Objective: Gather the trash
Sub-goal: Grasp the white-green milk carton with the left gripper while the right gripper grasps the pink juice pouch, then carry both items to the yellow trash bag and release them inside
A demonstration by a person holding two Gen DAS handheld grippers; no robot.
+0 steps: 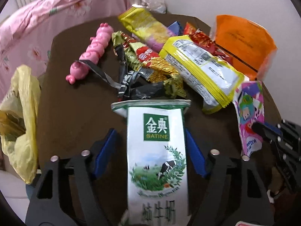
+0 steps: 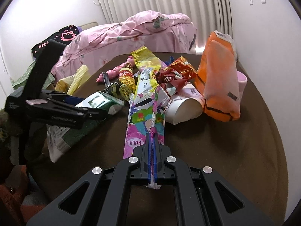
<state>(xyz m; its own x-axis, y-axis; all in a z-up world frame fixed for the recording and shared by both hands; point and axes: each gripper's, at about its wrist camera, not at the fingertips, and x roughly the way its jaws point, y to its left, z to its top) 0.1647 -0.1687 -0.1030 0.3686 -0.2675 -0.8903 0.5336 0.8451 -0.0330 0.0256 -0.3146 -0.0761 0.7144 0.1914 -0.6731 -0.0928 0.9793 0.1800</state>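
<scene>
Blue pads: your left gripper (image 1: pixel 150 150) brackets the milk carton (image 1: pixel 157 160), jaws not visibly pressing; your right gripper (image 2: pixel 152 146) has its jaws clamped on the pink cartoon wrapper (image 2: pixel 145 116).
Risk: the carton could slip if you lift early.
Room: the brown counter (image 2: pixel 235 141) is open rightward; the yellow bag (image 1: pixel 20 116) hangs at the left edge.

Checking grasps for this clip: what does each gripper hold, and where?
Right gripper: pink cartoon wrapper, near end. Left gripper straddles the milk carton; grip unclear.
</scene>
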